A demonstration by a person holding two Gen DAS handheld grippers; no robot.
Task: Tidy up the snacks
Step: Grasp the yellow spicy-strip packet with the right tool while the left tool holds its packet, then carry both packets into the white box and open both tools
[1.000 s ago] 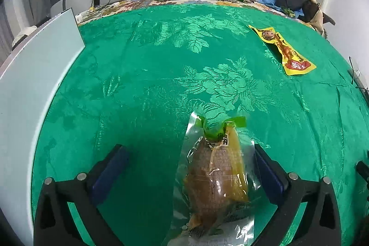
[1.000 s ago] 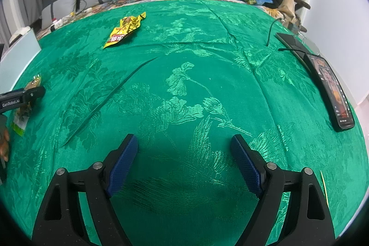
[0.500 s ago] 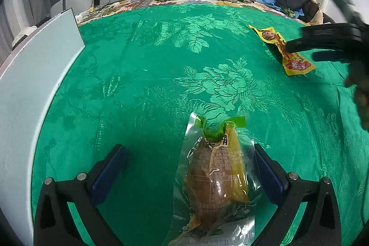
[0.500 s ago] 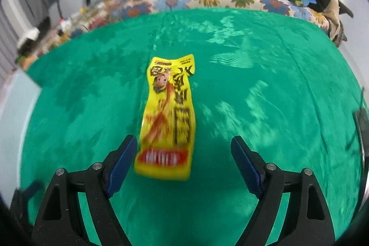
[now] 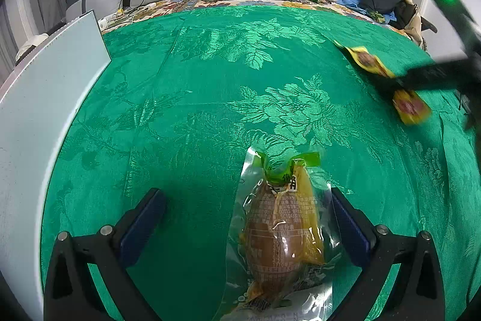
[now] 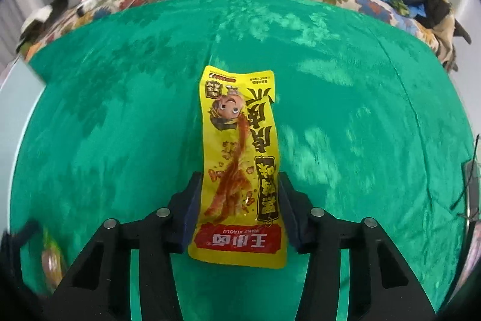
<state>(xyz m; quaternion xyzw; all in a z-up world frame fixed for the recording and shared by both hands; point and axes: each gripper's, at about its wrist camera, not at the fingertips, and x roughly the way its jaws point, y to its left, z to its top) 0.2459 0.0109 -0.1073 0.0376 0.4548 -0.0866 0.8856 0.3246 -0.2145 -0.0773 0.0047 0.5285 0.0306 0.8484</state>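
While the right gripper [image 6: 239, 209] has its jaws pressed against both long edges of the yellow snack packet [image 6: 240, 164], grasping it low over the green bedspread [image 6: 345, 110], the step in hand looks like picking it up; next it likely needs lifting clear. Left gripper [image 5: 248, 223] hovers low, jaws released wide, with the clear-wrapped snack [image 5: 281, 233] lying between them, nearer the right one.

Open green cloth [image 5: 210, 98] lies ahead of the left gripper [image 5: 248, 223]; a pale panel [image 5: 45, 98] walls its left.
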